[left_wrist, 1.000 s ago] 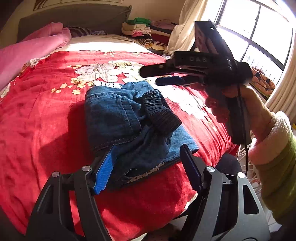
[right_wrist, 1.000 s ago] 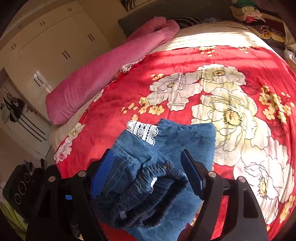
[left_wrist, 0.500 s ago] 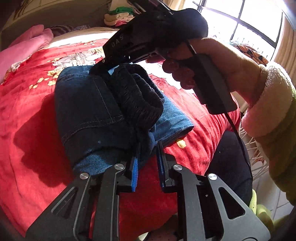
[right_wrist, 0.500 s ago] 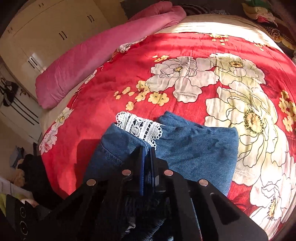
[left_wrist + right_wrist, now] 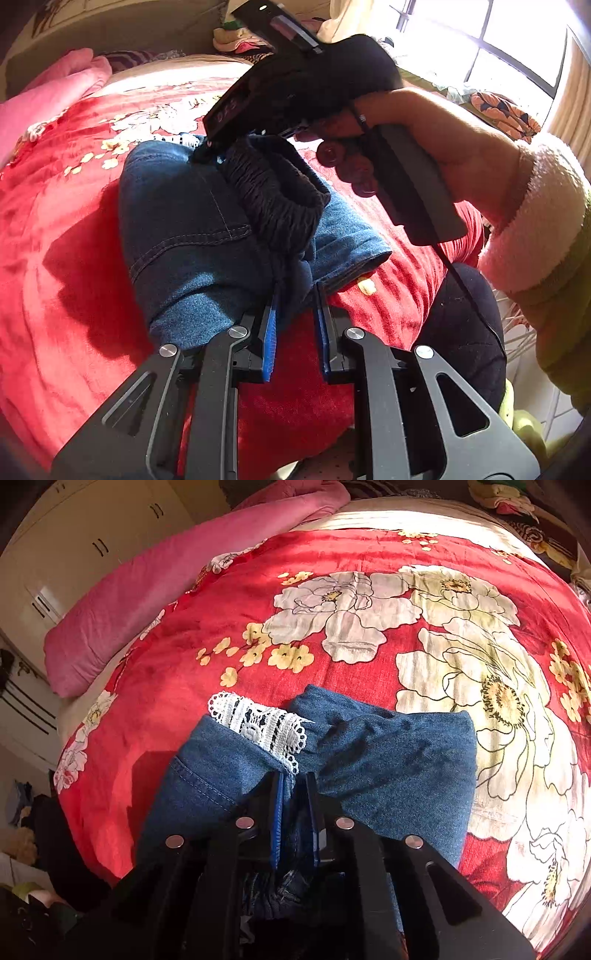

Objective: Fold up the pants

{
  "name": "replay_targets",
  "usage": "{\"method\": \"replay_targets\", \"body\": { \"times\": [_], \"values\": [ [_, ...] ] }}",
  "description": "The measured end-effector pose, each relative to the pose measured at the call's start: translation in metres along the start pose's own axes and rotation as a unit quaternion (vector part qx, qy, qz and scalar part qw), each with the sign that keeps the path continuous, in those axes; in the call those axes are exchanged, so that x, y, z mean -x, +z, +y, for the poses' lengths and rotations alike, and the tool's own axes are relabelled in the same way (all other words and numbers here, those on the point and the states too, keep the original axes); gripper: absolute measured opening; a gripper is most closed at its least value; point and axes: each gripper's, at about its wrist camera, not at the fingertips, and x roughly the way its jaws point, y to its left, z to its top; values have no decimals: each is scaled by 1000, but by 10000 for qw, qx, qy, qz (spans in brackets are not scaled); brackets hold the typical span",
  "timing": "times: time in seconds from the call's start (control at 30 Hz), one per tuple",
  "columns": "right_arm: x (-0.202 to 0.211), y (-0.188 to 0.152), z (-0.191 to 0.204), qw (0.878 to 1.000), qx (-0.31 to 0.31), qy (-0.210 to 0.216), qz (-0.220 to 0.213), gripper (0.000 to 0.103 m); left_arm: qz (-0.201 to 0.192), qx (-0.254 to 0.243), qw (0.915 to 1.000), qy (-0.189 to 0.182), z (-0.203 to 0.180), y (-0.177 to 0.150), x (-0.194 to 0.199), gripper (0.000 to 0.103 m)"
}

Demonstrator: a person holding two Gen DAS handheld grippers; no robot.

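Note:
Blue denim pants (image 5: 192,229) lie folded in a bundle on the red floral bedspread (image 5: 55,258), the dark elastic waistband (image 5: 273,192) on top and a white lace hem (image 5: 258,723) at the far end. My left gripper (image 5: 295,291) is shut on the near edge of the pants. My right gripper (image 5: 293,779) is shut on the denim just below the lace; in the left wrist view it (image 5: 210,151) pinches the far side by the waistband. The pants also show in the right wrist view (image 5: 391,768).
A pink rolled blanket (image 5: 177,576) lies along the far side of the bed. Stacked folded clothes (image 5: 236,37) sit at the headboard. A window (image 5: 498,40) is at the right, white cupboards (image 5: 92,542) at the left. The bed's edge runs below my left gripper.
Both grippers went from open around the pants to shut on them. The right gripper came down onto the far side by the waistband, and the bundle has drawn closer to the left camera.

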Motion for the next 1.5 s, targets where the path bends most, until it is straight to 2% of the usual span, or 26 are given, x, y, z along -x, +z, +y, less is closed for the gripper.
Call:
{"method": "replay_targets", "body": {
  "times": [0.27,0.57,0.73,0.9,1.0,1.3,1.4,1.5],
  "values": [
    [50,-11,-5,9982,-113,-12,-585,44,-6,76,10000,-2,3,1,2,11],
    [81,-28,0,9951,-100,-224,-953,59,-18,46,10000,45,-2,1,5,17],
    [90,-35,-2,9938,-218,-226,-1065,64,-50,0,10000,20,-6,1,8,32],
    [96,-37,0,9933,-264,-250,-1101,67,-96,13,9999,26,-9,2,13,38],
    [102,-37,2,9921,-285,-239,-1195,75,-155,34,9999,34,-9,3,19,44],
    [124,-41,12,9893,-203,-206,-1429,85,-385,104,9991,167,-7,10,39,50],
    [130,-44,17,9886,-182,-180,-1485,89,-483,109,9985,231,-7,11,45,64],
    [135,-47,20,9881,-147,-198,-1521,90,-540,134,9981,265,-6,12,49,64]
  ]
}}
